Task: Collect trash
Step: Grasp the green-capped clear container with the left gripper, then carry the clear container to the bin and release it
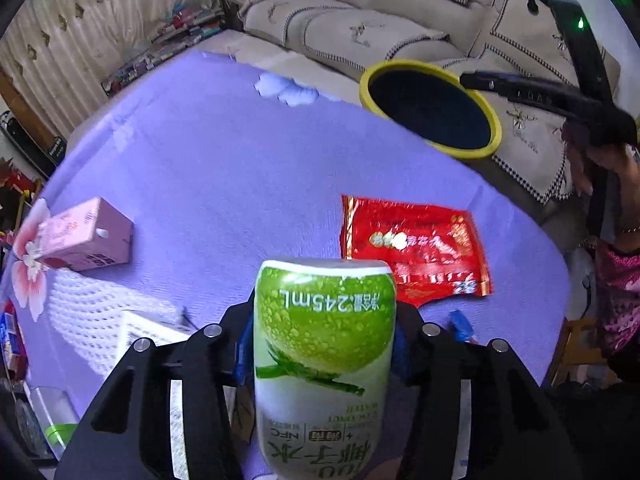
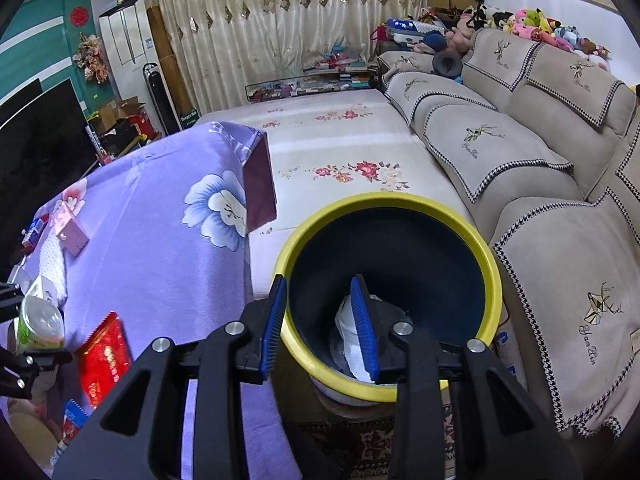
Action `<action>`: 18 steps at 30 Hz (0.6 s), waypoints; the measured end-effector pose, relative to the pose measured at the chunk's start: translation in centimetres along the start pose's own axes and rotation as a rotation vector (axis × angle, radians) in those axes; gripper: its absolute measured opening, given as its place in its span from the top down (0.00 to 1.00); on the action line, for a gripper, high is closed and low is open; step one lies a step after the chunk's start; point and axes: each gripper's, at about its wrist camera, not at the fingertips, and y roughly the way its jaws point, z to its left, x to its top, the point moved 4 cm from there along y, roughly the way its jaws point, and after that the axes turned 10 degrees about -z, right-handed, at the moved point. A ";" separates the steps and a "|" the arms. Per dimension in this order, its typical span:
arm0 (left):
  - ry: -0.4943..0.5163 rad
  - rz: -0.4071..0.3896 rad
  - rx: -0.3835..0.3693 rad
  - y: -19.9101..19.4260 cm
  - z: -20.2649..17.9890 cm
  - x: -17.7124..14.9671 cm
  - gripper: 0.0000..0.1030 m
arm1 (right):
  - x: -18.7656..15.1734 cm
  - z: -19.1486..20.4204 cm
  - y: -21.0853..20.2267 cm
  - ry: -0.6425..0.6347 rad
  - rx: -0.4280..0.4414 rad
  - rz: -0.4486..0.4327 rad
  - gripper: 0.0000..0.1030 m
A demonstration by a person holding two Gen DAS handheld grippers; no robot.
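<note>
On the left of the lilac-covered table [image 1: 224, 160] a pink drink carton [image 1: 86, 240] lies on its side near the edge. In the middle, the left gripper [image 1: 325, 344] has its fingers clamped on a green and white coconut-water can [image 1: 324, 340], one finger on each flank; the can seems to be still on or just above the cloth. To the right of it a flat red foil snack wrapper [image 1: 412, 248] lies on the cloth, touching nothing. Further right, past the table edge, stands the dark bin with a yellow rim [image 2: 496, 280], crumpled white paper [image 2: 352, 332] already at its bottom. The right gripper [image 2: 320, 320] hovers over the near rim with its fingers apart and nothing between them.

The likely trouble: the smooth, round can could slip or roll out of the grip if tilted during the carry. It could also clip the yellow rim or the right gripper, which occupies part of the bin mouth. Open cloth lies between can and bin; the wrapper is low enough to pass over.
</note>
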 end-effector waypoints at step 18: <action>-0.006 -0.173 0.094 -9.6 -0.8 1.8 0.51 | -0.3 0.3 -4.6 0.005 0.045 -0.067 0.69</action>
